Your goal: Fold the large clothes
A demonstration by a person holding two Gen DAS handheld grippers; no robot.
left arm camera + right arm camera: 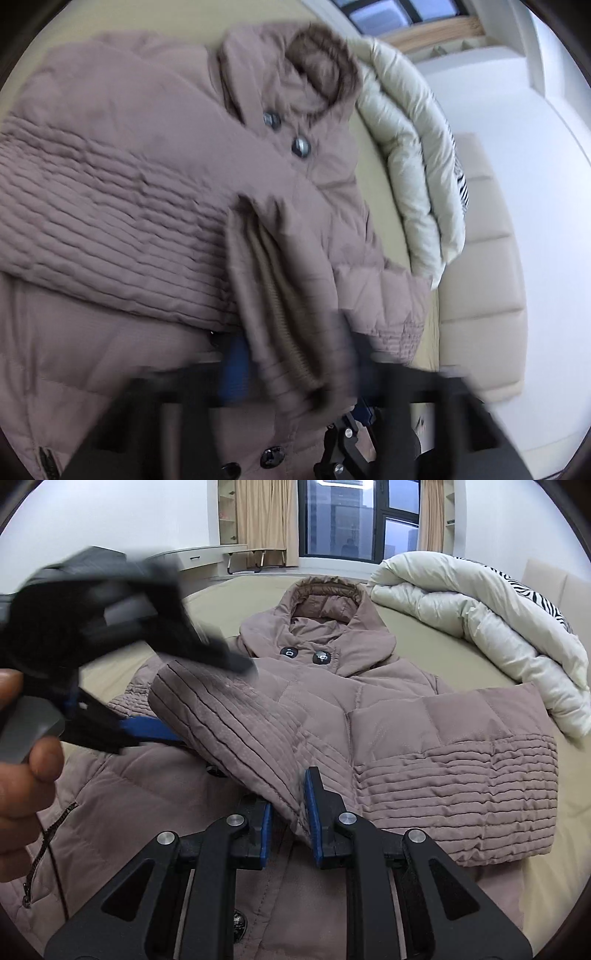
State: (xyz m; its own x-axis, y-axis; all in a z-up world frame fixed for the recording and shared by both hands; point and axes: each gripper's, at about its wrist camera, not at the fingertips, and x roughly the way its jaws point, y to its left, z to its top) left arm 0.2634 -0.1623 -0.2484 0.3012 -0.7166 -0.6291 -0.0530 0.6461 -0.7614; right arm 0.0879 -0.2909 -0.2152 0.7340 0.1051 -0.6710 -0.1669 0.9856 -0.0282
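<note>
coat, a big mauve padded one with a hood, lies front-up on the bed, spreading out ahead of both sets of jaws and running back under them. its hood sits at the far end, well beyond the jaws, with two dark buttons just below it. ahead and to the right of the right jaws, one pleated sleeve lies folded flat across the chest. the other sleeve is lifted, and its cuff end hangs down between the right jaws.

a rolled cream duvet lies far off to the right of the jaws, near the beige headboard.

right gripper has its jaws nearly closed, the blue pads pinching the cuff edge of the raised sleeve between them.

left gripper, seen blurred from the right wrist view, reaches in from the left with a hand around its handle; its jaws stand a little apart, with the upper part of the same sleeve between them. in the left wrist view the left gripper is smeared by motion, with a fold of sleeve fabric bunched between the jaws, and i cannot tell whether the pads actually press on it.
</note>
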